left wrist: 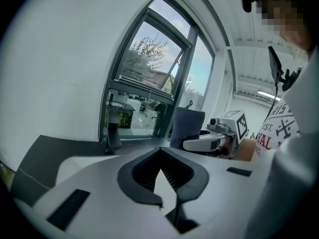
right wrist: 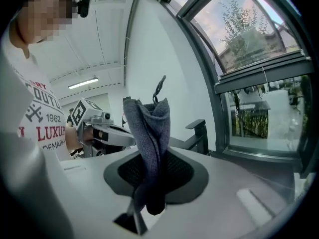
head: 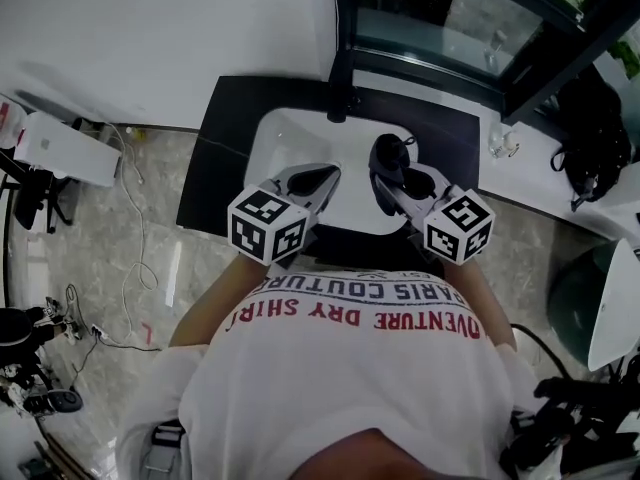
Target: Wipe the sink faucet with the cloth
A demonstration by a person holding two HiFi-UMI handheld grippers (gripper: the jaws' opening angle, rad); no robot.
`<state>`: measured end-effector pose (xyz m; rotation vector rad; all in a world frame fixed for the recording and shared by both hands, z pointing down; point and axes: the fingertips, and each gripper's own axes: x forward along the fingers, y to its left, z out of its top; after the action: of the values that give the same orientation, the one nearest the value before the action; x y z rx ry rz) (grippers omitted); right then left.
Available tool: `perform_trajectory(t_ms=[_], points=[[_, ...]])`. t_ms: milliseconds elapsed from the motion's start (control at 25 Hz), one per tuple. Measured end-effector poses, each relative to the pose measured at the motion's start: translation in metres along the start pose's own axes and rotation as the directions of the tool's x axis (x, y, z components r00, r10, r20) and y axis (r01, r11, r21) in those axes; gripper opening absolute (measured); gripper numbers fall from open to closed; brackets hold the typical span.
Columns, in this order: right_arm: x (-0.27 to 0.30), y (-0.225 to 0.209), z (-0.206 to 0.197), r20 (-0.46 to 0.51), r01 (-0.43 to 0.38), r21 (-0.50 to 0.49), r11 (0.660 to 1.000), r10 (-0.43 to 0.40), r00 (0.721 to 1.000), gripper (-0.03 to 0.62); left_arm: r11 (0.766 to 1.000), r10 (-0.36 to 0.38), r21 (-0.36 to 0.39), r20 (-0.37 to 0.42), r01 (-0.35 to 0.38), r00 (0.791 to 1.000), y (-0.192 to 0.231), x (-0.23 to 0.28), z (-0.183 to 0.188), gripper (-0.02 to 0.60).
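Pinching the dark blue-grey cloth [right wrist: 149, 143] upright above the white sink basin [head: 268, 138], right gripper [head: 392, 190] seems readied for the black angular faucet [head: 340, 103] at its back edge; left gripper [head: 312, 180] hovers alongside, jaws pressed together, empty.

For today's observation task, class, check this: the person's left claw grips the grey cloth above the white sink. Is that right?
No. The right claw grips the grey cloth above the white sink, as the right gripper view shows; the left claw is shut on nothing.
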<state>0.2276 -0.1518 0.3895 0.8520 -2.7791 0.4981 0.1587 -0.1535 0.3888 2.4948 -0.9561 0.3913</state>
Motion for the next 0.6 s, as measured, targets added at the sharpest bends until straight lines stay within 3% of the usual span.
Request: perform_trajectory(t_ms=[320,480,600], points=[[0.045,-0.025,0.010,-0.036,0.023,-0.022,0.999,-0.024,0.999,0.081,0.999,-0.020,-0.038,-0.022,0.019,1.000,0.050,0.008,0.008,0.002],[0.061,-0.035,0.035,-0.021,0.103,-0.145,0.984,-0.107,0.994,0.081,0.998,-0.051,-0.035,-0.028,0.050,0.998,0.064,0.005,0.009,0.001],[0.081,-0.043,0.066,0.005,0.162,-0.271,0.949,-0.167,0.986,0.081,0.997,-0.067,-0.032,-0.021,0.066,0.998,0.076,-0.001,0.015,0.002]])
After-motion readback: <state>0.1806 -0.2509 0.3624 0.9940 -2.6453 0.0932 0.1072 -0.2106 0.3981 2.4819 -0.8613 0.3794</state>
